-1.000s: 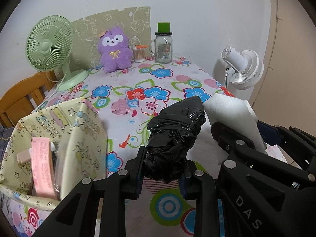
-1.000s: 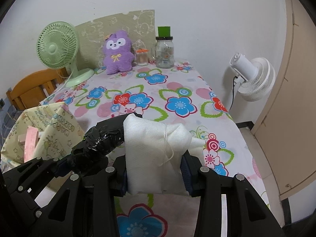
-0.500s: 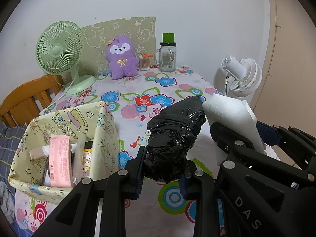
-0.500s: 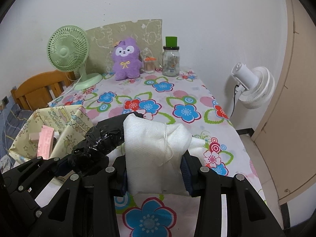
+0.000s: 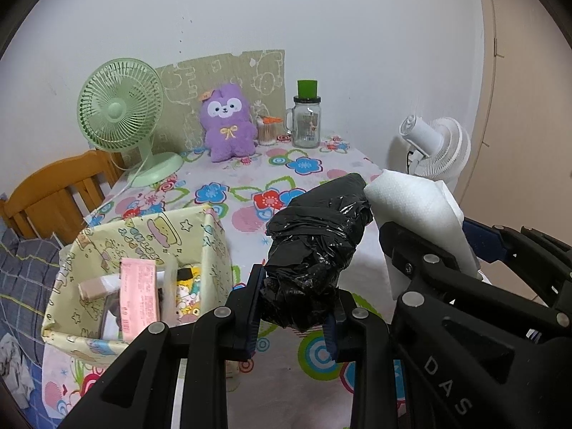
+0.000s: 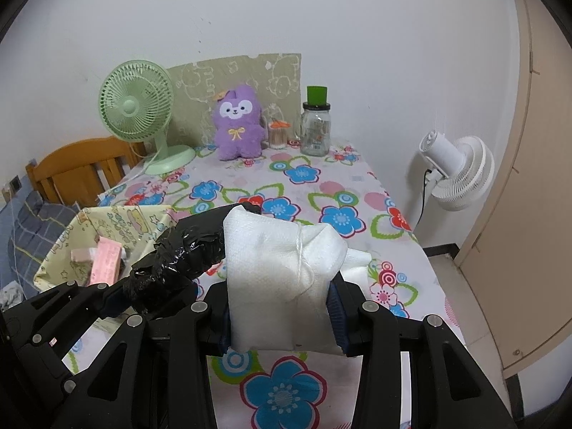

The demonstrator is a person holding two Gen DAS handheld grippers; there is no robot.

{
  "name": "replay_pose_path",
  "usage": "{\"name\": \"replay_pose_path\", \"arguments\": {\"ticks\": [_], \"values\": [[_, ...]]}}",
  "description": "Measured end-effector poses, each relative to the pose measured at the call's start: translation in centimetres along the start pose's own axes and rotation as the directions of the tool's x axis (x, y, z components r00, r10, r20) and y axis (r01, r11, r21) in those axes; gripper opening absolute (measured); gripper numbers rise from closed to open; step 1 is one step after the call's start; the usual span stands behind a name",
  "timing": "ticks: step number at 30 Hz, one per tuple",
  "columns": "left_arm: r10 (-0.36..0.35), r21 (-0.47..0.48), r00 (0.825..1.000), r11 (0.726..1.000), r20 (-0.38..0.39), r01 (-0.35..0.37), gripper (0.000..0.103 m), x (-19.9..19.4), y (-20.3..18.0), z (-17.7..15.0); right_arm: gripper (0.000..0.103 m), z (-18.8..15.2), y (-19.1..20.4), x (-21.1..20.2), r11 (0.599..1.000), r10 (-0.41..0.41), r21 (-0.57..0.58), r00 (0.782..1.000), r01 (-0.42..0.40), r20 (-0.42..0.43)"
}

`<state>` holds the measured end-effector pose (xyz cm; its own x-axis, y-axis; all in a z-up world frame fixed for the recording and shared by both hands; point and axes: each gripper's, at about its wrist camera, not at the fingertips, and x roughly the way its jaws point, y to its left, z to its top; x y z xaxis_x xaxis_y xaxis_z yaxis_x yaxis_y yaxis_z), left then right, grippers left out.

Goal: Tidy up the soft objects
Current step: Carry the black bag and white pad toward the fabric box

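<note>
both grippers pulled back, yellow box fully visible

A green desk fan is seen at the table's far left corner. A glass jar with a green lid is set along the far edge — a white fan is mounted beyond the right edge.

black bundle, white pouch, floral tablecloth

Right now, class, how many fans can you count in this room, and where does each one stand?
2. The green fan stands on the table's far left corner, beside the purple plush. The white fan is off the table, by the right wall.
</note>
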<state>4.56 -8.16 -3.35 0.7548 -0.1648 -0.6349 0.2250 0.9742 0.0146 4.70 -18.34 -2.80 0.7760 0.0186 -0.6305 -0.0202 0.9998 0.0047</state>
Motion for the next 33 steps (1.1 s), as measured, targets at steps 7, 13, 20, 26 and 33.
{"name": "replay_pose_path", "arguments": {"ticks": [7,13,20,26,33], "values": [[0.007,0.001,1.0,1.0,0.016,-0.007,0.028,-1.5,0.4,0.7,0.046,0.8,0.6,-1.5,1.0,0.01,-0.005,1.0,-0.01,0.024],[0.011,0.001,0.999,1.0,0.035,-0.011,0.028,-2.5,1.0,1.4,0.046,1.7,1.3,-2.4,1.0,0.014,-0.015,0.999,-0.013,0.041],[0.024,-0.003,0.999,1.0,0.045,-0.024,0.028,-2.9,2.4,2.1,0.046,2.7,2.4,-2.6,0.999,0.029,-0.029,0.998,-0.028,0.051],[0.04,-0.004,0.998,0.999,0.042,-0.04,0.028,-2.8,3.8,2.3,0.046,3.3,3.9,-2.1,0.998,0.049,-0.037,0.998,-0.047,0.049],[0.05,-0.018,0.998,0.999,0.029,-0.05,0.028,-2.1,5.6,2.3,0.046,3.7,5.8,-0.9,0.996,0.064,-0.056,0.997,-0.063,0.032]]}}
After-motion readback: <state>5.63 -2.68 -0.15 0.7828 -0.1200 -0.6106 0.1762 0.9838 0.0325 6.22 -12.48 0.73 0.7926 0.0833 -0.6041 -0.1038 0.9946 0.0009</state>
